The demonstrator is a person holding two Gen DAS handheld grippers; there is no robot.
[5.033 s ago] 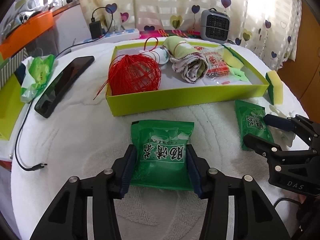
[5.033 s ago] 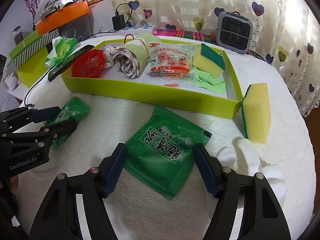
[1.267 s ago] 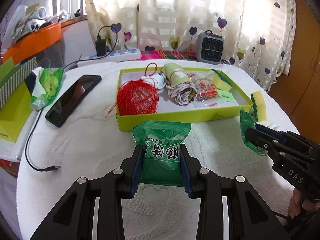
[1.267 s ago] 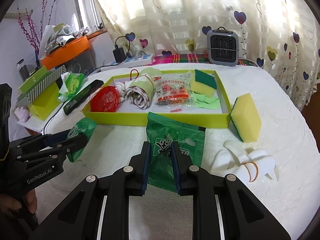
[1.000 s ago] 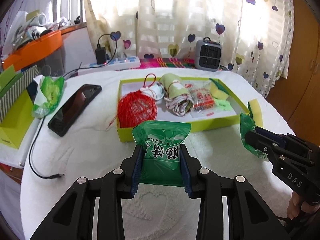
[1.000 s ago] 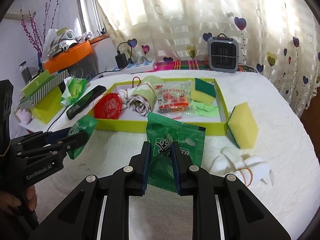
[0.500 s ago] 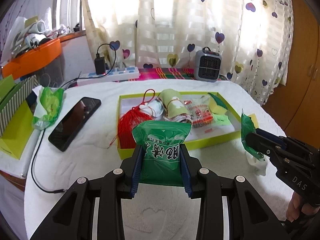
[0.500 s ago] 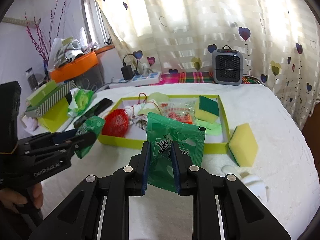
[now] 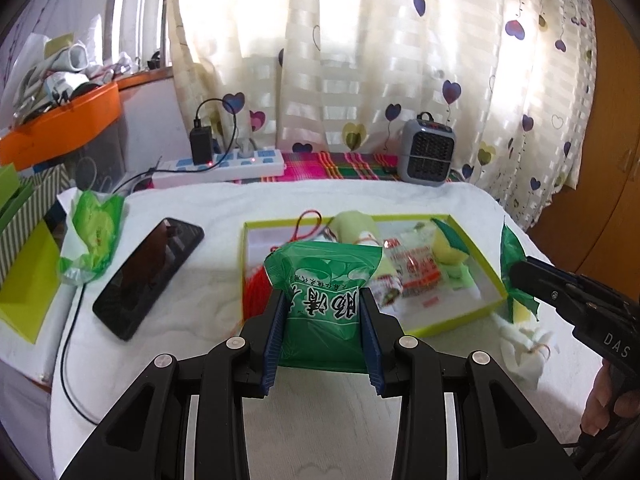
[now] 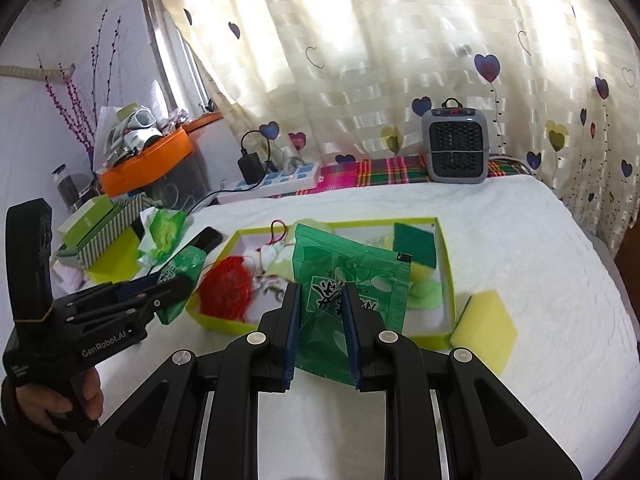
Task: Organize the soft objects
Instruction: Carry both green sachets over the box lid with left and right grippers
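My left gripper [image 9: 324,320] is shut on a puffy green packet [image 9: 324,276] with white lettering, held in the air in front of the lime-green tray [image 9: 452,320]. My right gripper [image 10: 319,312] is shut on a flat green packet [image 10: 352,268], squeezing it upright above the table before the same tray [image 10: 216,320]. Each gripper shows in the other's view, the right one [image 9: 520,276] and the left one [image 10: 180,284], both with green plastic in the jaws. The tray holds a red string ball [image 10: 226,288], a rolled cloth [image 9: 360,228], a red-printed packet [image 9: 412,260] and a green-backed sponge [image 10: 414,246].
A loose yellow sponge [image 10: 486,326] lies right of the tray, white foam pieces [image 9: 524,344] beside it. A black phone [image 9: 148,276], a cable and a green bag [image 9: 90,236] lie left. A power strip [image 9: 220,168] and small grey heater [image 10: 456,148] stand at the back.
Both grippers have risen and drawn back from the table with their green packets, so the tray looks smaller and farther below. Neither grip has altered.
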